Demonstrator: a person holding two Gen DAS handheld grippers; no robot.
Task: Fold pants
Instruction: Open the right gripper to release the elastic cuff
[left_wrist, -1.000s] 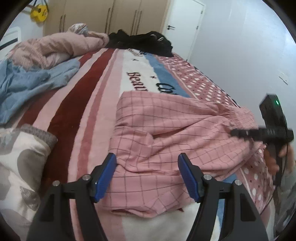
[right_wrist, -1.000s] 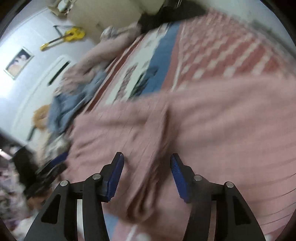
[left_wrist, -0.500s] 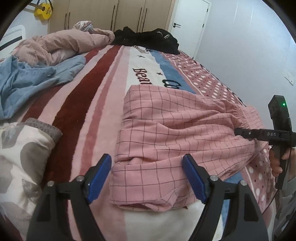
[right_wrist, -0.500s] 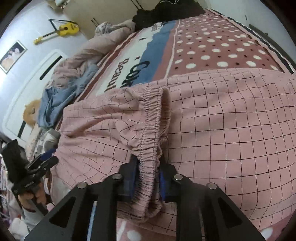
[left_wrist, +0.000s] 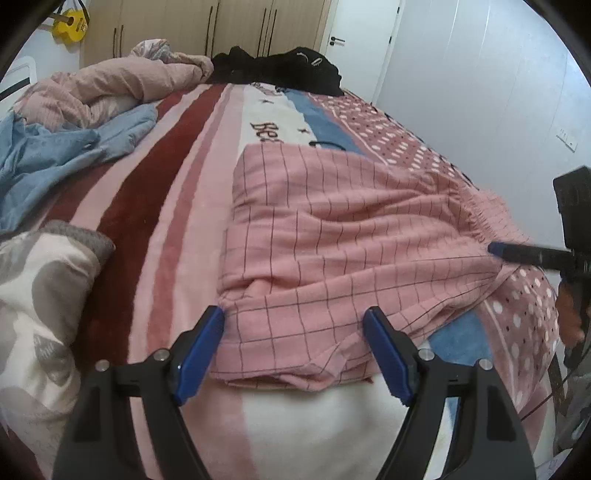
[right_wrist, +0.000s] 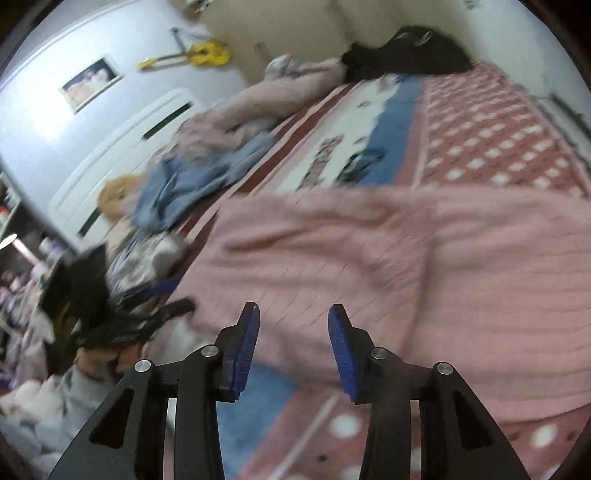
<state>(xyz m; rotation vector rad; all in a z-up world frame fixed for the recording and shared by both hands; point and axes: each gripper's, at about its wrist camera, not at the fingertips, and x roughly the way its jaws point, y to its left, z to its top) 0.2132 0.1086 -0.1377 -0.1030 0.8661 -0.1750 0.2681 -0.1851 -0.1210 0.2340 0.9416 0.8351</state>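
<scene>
A striped and polka-dotted bed blanket (left_wrist: 173, 206) carries the pink checked pants (left_wrist: 332, 236), already doubled over and lying across the near end of the bed, the elastic waistband (left_wrist: 476, 218) toward the right edge. A crumpled blue garment (left_wrist: 55, 158) and a patterned pillow (left_wrist: 40, 295) sit well apart to the left. The left tongs (left_wrist: 293, 347) stand spread wide, straddling the near hem with nothing between them; the right tongs (right_wrist: 291, 343) are likewise parted and empty beside the waistband, though that view is smeared by motion.

The next fold will likely go best if both tongs take opposite ends of the same edge, pinching all layers squarely, then lift evenly so the check lines stay aligned and no crease drags.

Half a second earlier the right tongs were clamped on the waistband; they have since let go and drawn back, while the left tongs have edged closer to the hem.
</scene>
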